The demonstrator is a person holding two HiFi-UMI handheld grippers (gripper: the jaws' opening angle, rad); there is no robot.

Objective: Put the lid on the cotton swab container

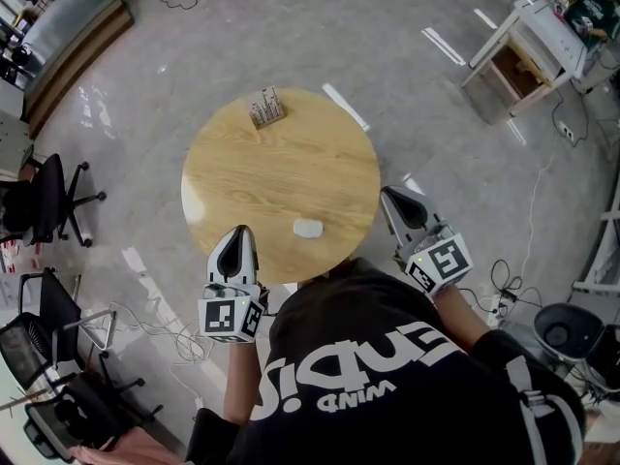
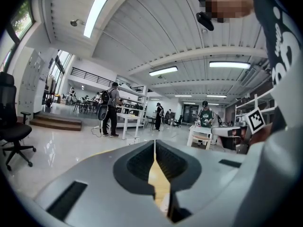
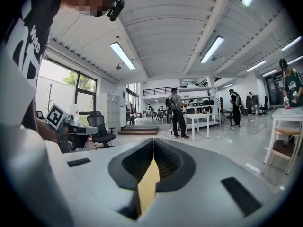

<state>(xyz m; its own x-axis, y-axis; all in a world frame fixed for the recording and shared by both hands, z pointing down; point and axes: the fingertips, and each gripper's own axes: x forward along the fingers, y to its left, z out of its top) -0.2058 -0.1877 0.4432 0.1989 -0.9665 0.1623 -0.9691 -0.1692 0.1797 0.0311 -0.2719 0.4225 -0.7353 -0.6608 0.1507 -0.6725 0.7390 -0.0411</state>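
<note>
Both claws held out in front of me at the near side of the round wooden worktop (image 1: 281,172). Left claw (image 1: 240,232) has its jaws together with nothing between them, tip over the near-left rim. Right claw (image 1: 389,196) is also closed and empty, just off the near-right rim. The white lid (image 1: 308,228) lies flat on the worktop near the near edge, between the two claws and touching neither. The cotton swab container (image 1: 265,107) sits at the far edge, well apart from the lid. A black office chair (image 1: 44,201) stands on the floor to the left.
</note>
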